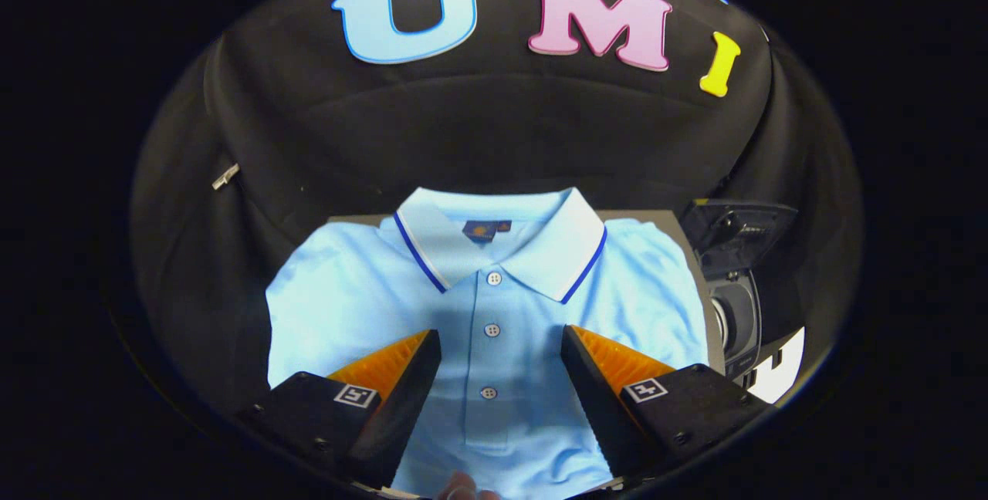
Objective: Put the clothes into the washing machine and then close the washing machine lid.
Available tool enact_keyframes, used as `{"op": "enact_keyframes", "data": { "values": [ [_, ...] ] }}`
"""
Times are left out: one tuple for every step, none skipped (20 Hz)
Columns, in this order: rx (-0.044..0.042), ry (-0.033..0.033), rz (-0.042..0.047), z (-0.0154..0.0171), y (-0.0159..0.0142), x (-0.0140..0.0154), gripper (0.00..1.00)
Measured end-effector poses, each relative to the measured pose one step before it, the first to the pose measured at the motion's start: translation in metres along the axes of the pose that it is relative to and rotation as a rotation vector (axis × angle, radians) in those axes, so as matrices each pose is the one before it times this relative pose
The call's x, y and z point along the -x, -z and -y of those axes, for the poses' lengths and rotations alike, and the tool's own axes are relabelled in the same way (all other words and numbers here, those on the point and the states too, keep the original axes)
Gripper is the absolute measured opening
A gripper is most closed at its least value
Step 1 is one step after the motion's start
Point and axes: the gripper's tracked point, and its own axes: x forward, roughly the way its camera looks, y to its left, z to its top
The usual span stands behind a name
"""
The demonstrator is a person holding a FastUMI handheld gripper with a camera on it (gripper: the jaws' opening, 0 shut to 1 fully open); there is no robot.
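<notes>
Fingers [417,365] are being held wide apart, released, nothing gripped, hovering over the light-blue folded polo shirt with white blue-trimmed collar [494,307]. The shirt is lying flat on the counter [664,216], its button placket running between the fingers. A small dark front-loading washing machine [737,292] is standing just beside the shirt, past the right finger. Risk is being judged: a single thin layer being pinched, so the fold is being undone and fabric is being dragged or snagged at the machine's opening.
</notes>
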Motion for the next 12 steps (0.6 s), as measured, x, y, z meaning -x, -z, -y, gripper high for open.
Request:
{"op": "enact_keyframes", "data": {
  "values": [
    [0.00735, 0.00383, -0.02030, 0.00090, -0.00098, 0.00036, 1.00],
    [0.00195, 0.00322, -0.03270, 0.00063, 0.00158, 0.00131, 1.00],
    [-0.01010, 0.00627, -0.03220, 0.00004, 0.00028, 0.00068, 1.00],
    [-0.01056, 0.00570, -0.03249, 0.00010, 0.00041, -0.00299, 1.00],
    [-0.00139, 0.00506, -0.03571, 0.00108, 0.00035, -0.00190, 1.00],
    [0.00318, 0.00616, -0.03090, 0.00158, -0.00004, 0.00148, 1.00],
    [-0.00821, 0.01078, -0.01078, 0.00211, -0.00073, -0.00054, 1.00],
    [-0.02298, 0.00724, -0.01536, 0.00058, 0.00005, 0.00025, 0.97],
    [-0.00946, 0.00780, -0.00913, 0.00257, -0.00167, -0.00039, 0.95],
    [-0.00487, -0.00099, -0.01353, -0.00014, 0.00091, -0.00083, 0.86],
    [-0.00122, 0.00406, -0.00524, 0.00209, -0.00141, 0.00126, 0.85],
    [-0.00517, -0.00153, -0.00507, 0.00013, -0.00105, -0.00059, 0.70]
  ]
}}
